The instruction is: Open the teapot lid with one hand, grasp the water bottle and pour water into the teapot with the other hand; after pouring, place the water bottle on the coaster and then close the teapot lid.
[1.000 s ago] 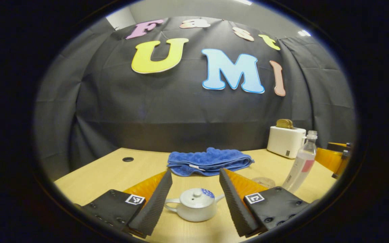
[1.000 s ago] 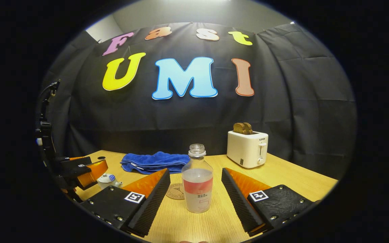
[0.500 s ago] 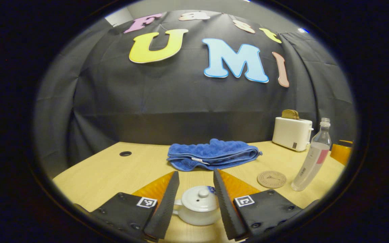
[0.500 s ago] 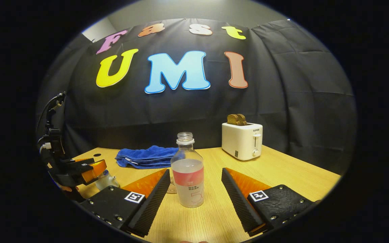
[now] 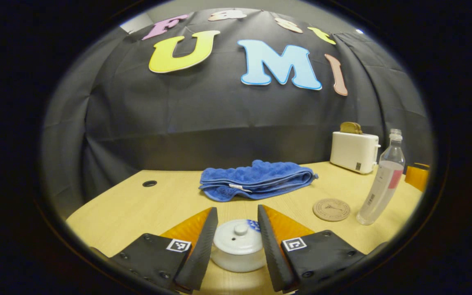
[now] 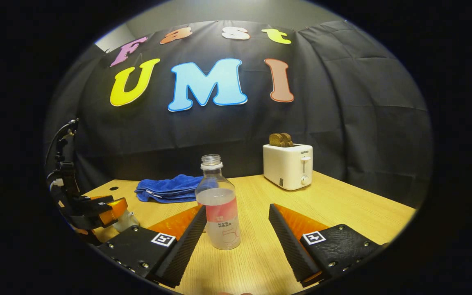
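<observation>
A small white teapot with its lid on sits between the fingers of my left gripper. The jaws stand narrow and close to its sides, and I cannot tell if they touch. The uncapped, partly filled water bottle stands upright on the table, inside my open right gripper and nearer that gripper's left finger. The round coaster lies flat left of the bottle in the left gripper view. In the right gripper view the left gripper and the teapot are at the far left.
A folded blue towel lies behind the teapot. A white toaster with bread in it stands at the back right of the wooden table. A cable hole is at the back left.
The left gripper narrowed its jaws and came forward, so the teapot now sits deeper between the fingers. The right gripper shifted; the bottle now sits close to its left finger.
</observation>
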The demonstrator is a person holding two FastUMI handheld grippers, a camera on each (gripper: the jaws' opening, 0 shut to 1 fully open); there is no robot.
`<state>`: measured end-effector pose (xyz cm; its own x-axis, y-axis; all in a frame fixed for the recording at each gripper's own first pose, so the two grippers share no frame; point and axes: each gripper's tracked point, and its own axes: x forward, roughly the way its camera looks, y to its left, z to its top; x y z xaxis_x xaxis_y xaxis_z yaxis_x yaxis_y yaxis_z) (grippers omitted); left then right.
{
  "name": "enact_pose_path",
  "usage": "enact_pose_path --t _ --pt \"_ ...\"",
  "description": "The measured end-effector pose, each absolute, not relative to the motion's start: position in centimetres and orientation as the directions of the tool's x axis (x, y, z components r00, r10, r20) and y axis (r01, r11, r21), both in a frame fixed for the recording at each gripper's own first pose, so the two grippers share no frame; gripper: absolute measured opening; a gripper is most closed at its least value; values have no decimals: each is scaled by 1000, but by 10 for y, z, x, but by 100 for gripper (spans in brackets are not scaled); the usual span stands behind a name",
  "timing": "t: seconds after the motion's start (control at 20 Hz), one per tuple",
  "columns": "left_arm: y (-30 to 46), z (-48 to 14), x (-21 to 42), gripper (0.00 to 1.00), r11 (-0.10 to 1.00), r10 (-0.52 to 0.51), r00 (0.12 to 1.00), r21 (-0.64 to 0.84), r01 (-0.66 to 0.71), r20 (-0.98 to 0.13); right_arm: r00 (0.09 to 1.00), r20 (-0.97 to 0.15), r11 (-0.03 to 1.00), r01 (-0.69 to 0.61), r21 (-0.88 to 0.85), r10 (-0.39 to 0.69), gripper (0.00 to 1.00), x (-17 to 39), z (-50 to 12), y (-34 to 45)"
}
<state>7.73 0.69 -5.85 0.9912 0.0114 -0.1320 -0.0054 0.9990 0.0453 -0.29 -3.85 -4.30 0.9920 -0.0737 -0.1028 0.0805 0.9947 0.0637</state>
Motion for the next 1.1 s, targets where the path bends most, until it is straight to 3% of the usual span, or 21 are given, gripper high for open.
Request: enact_pose_path --t 0.05,0.2,0.35,0.45,0.6,0.65,1.1 --pt "9 -57 77 67 999 19 992 50 -13 -126 991 -106 994 82 68 -75 97 -2 -44 -39" --pt "7 -58 77 53 998 17 991 68 -8 -130 991 -112 994 84 76 -75 97 -1 -45 -40" --pt "7 -57 78 55 998 15 992 61 -7 -129 991 -115 994 81 73 -72 97 0 -47 -39" --pt "8 -59 94 24 999 10 994 48 -4 -112 991 -119 995 76 71 -68 97 0 -49 -37" --pt "6 -53 74 22 995 24 992 104 -12 -121 990 -126 995 70 71 -60 97 1 -52 -35" --pt "6 -57 81 12 996 27 993 92 -16 -115 990 -128 995 67 70 -58 97 2 -53 -34" --pt "10 -37 79 12 1000 -1 998 22 3 -62 989 -142 998 35 57 -27 97 5 -61 -27"
